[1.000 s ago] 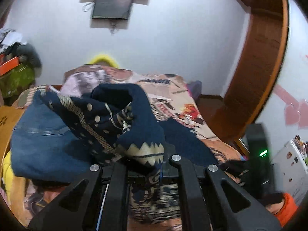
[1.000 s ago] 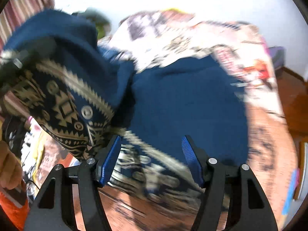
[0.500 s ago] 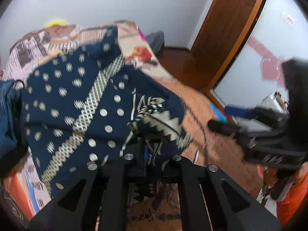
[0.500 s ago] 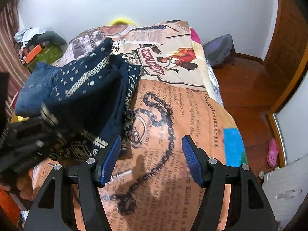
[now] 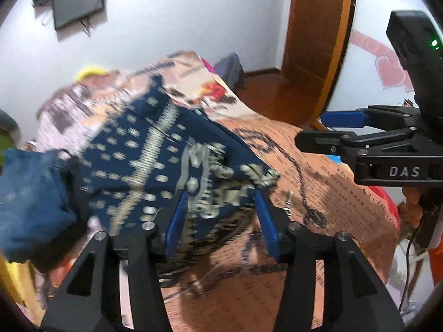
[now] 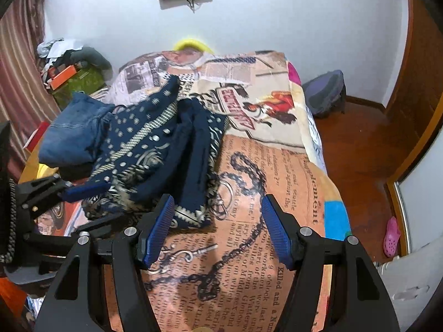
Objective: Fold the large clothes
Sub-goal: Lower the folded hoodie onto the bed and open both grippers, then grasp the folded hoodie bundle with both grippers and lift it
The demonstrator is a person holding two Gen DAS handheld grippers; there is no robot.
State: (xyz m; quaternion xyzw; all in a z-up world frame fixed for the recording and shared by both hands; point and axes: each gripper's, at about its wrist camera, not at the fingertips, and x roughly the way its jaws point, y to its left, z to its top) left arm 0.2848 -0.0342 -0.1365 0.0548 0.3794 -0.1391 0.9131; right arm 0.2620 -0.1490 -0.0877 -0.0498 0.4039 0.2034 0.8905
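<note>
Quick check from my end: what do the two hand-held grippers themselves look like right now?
Both match: the left hand-held gripper and the right hand-held gripper have matte black angular frames with triangular cut-outs, silver screw heads and ribbed blue finger pads. In the left view, the right one's side reads "DAS" in white, beneath a black box with a green light.

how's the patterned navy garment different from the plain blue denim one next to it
The patterned navy garment is dark with cream dots and bands; the denim piece is plain, lighter blue. The navy garment lies spread and rumpled toward the bed's near end; the denim sits bunched at the left edge. Both are cloth resting on the bed, touching each other.
</note>
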